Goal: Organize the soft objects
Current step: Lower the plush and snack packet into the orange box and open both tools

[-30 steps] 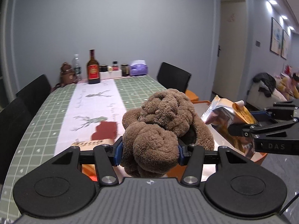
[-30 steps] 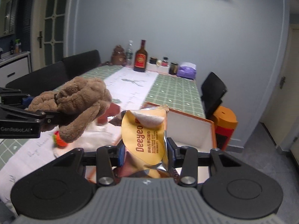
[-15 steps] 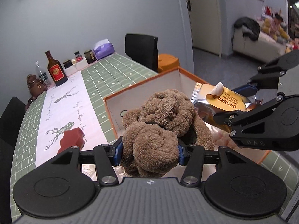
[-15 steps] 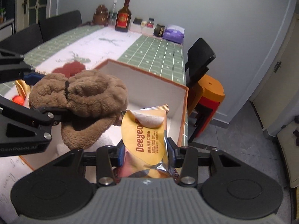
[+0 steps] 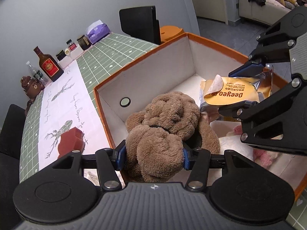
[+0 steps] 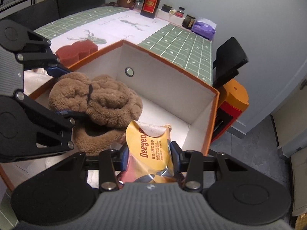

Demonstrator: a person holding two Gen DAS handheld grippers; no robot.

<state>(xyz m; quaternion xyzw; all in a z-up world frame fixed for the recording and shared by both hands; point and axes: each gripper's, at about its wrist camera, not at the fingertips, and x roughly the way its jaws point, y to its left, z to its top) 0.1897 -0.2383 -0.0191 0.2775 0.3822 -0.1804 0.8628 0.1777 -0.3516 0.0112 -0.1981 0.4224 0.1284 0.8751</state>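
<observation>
My left gripper [image 5: 153, 158], fingers clamped on the brown fuzzy plush toy [image 5: 165, 130], and my right gripper [image 6: 148, 158], clamped on the yellow foil wipes packet [image 6: 148, 147], both hang directly over the orange-rimmed white storage box [image 5: 153, 72] (release is straight down).

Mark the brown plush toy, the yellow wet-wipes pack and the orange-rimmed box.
brown plush toy [image 5: 165, 118]: left wrist view, on its fuzzy top.
yellow wet-wipes pack [image 6: 151, 147]: right wrist view, on its printed front.
orange-rimmed box [image 6: 163, 78]: right wrist view, on its white inner back wall.

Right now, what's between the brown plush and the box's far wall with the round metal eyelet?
Nothing: in the right wrist view, only bare white floor of the box separates the brown plush from the eyelet wall. The wipes pack sits nearer, beside the plush.
</observation>
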